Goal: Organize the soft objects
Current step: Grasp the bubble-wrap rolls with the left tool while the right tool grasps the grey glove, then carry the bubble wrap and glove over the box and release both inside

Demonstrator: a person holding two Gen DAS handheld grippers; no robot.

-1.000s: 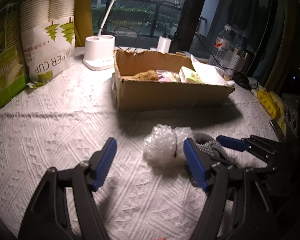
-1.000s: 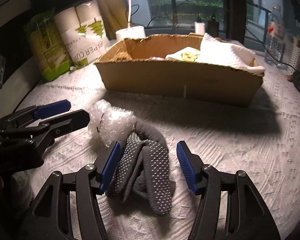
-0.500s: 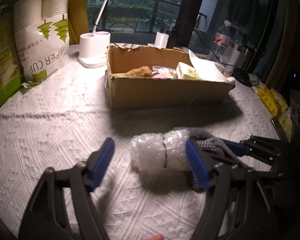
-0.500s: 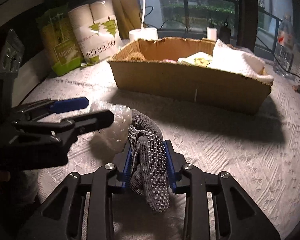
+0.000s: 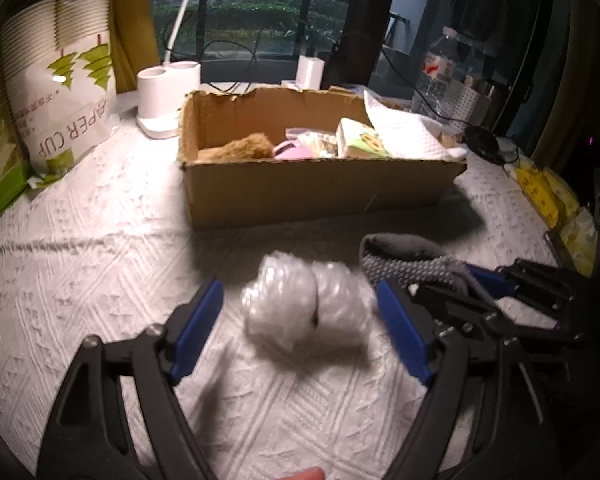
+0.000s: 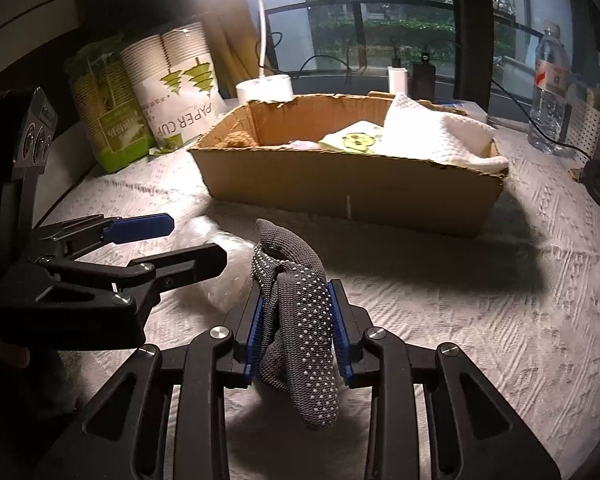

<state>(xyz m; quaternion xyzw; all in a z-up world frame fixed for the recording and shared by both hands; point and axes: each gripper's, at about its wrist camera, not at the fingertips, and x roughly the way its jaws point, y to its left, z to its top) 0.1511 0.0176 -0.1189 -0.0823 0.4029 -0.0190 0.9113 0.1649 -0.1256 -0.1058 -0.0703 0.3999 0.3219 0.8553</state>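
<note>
A roll of bubble wrap (image 5: 306,310) lies on the white tablecloth between the open fingers of my left gripper (image 5: 300,320); it also shows in the right wrist view (image 6: 220,276). My right gripper (image 6: 296,320) is shut on a grey dotted glove (image 6: 300,320) and holds it above the cloth; the glove also shows in the left wrist view (image 5: 412,260). A cardboard box (image 5: 312,192) with a brown sponge, a pink item, a green packet and a white towel stands behind; it is also in the right wrist view (image 6: 352,196).
A bag of paper cups (image 5: 56,92) and a green pack stand at the far left. A white lamp base (image 5: 168,100) is behind the box. A water bottle (image 6: 548,76) and cables are at the far right. Yellow packets (image 5: 548,196) lie at the right edge.
My right gripper closed on the grey glove and lifted it off the cloth. My left gripper moved up around the bubble wrap, still open.
</note>
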